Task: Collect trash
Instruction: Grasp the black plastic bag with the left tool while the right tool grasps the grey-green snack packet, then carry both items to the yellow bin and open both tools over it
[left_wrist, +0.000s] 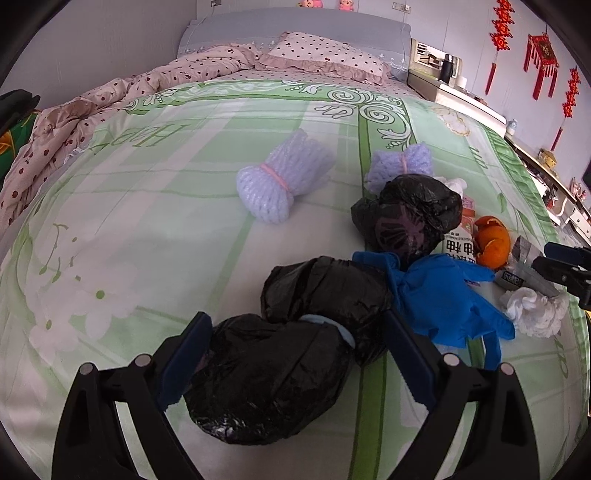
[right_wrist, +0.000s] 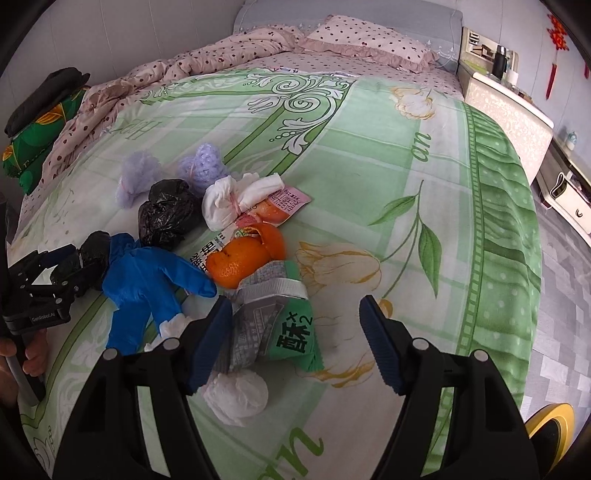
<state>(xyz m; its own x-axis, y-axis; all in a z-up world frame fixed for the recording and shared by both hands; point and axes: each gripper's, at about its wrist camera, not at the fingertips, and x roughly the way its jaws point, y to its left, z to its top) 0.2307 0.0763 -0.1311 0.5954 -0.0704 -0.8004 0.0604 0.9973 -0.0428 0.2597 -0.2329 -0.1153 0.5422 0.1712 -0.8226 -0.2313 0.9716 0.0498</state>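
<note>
On the green bedspread (left_wrist: 147, 221) — two purple foam bundles (left_wrist: 284, 177), one orange (right_wrist: 240, 262).

trash pile (right_wrist: 236, 266) crowds bedspread's (right_wrist: 424, 192) near left; right side open

bed cover (right_wrist: 369, 155): green with white flowers
glove (right_wrist: 147, 280): blue
bags (left_wrist: 273, 373): black
peel (right_wrist: 243, 260): orange
pillow (left_wrist: 325, 55): pink with red dots

The blue glove (left_wrist: 443, 295) hides part of the printed wrapper (left_wrist: 460, 245).
</note>
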